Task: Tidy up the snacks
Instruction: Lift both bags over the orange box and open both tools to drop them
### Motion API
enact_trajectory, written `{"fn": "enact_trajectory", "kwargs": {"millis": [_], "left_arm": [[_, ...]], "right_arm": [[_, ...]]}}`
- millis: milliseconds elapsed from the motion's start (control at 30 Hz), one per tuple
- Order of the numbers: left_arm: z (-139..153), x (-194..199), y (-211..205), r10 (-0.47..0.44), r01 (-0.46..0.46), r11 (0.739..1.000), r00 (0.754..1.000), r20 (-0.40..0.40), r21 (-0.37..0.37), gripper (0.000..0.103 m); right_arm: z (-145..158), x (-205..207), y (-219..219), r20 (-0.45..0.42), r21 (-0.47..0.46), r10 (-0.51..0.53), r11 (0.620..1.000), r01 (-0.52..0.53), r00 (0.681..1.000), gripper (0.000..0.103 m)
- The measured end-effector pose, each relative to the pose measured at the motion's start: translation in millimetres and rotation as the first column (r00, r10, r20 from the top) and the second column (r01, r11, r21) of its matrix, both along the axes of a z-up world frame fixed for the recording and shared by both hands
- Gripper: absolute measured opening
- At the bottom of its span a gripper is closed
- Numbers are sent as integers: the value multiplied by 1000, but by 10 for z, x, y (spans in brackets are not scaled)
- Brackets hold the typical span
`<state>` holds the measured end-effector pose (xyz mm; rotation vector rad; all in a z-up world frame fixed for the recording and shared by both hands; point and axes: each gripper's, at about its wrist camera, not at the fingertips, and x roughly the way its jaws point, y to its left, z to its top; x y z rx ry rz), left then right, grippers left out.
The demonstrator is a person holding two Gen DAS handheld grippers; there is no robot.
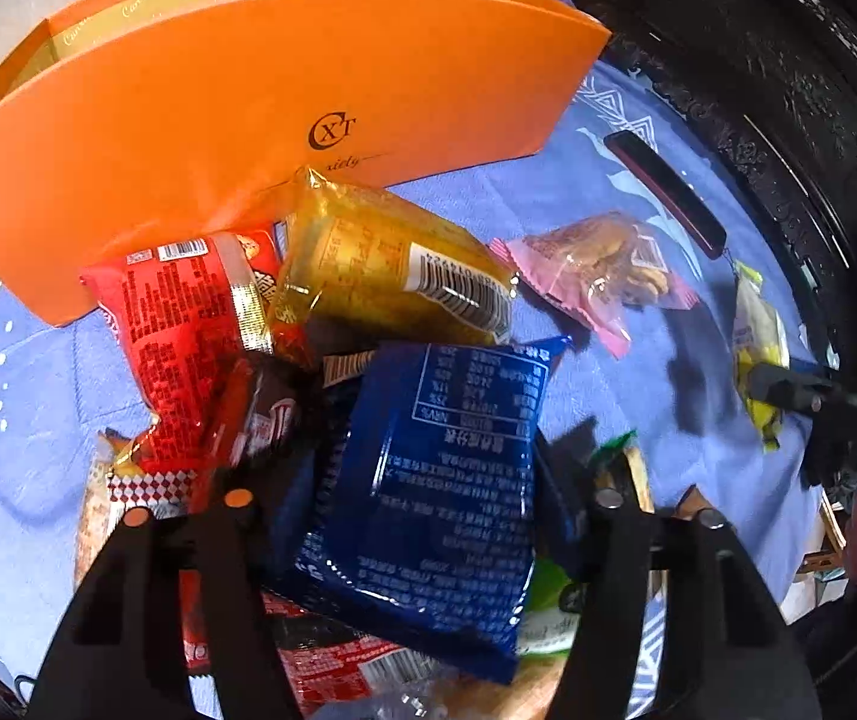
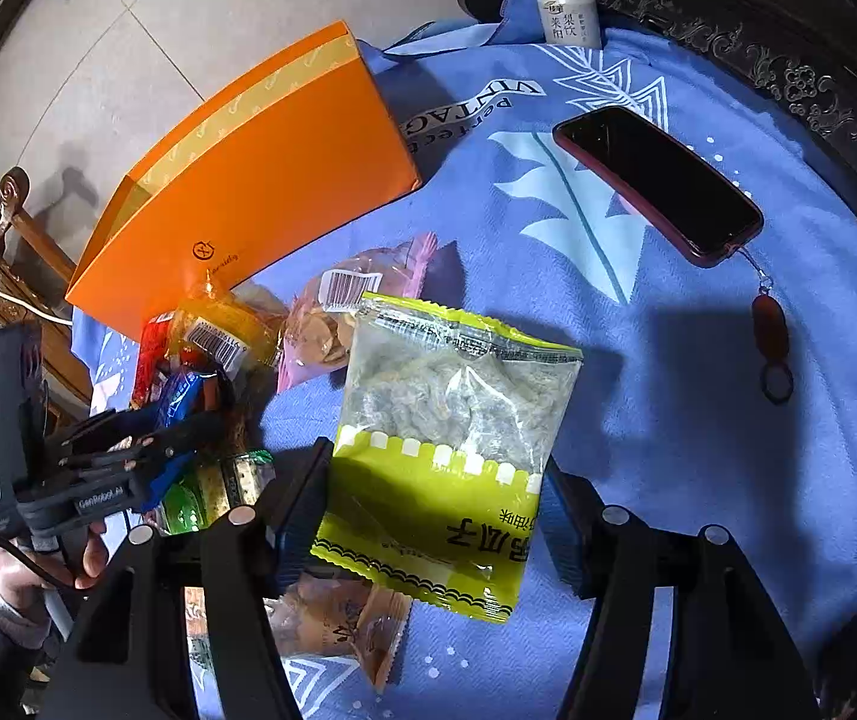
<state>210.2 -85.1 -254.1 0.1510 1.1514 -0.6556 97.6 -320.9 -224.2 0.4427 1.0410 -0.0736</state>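
My left gripper (image 1: pixel 428 468) is shut on a blue snack packet (image 1: pixel 440 480), held over a pile of snacks: a red packet (image 1: pixel 182 330), a yellow packet (image 1: pixel 392 264) and a pink nut packet (image 1: pixel 602 276). My right gripper (image 2: pixel 437 480) is shut on a yellow-green clear packet (image 2: pixel 452 444), held above the blue cloth (image 2: pixel 698 420). The open orange box (image 1: pixel 218 114) stands behind the pile; it also shows in the right wrist view (image 2: pixel 266 180). The left gripper (image 2: pixel 128 456) with the blue packet appears at the left of the right wrist view.
A dark phone (image 2: pixel 656 180) with a charm lies on the cloth at the right. A drink can (image 2: pixel 569 15) stands at the far edge. A carved dark wooden rim (image 2: pixel 788 72) borders the table. A brown snack (image 2: pixel 338 618) lies below the right gripper.
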Motion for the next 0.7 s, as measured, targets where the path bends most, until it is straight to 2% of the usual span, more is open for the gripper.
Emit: {"fn": "enact_trajectory", "kwargs": {"millis": [300,500,700], "left_arm": [[221,-197,170,65,-63,997,997,33,-53,58],[505,-321,344,101,-94,992,991,88,-81,58],[847,-395,535,159,-142,983,975,157,-114,58]], "right_arm": [[107,-9,38,33,-9,8,1000,-8,999,64],[216,-17,76,66,-24,22,999,-21,998,64],[359,-18,126,106,-38,47,998,-43,993,64]]}}
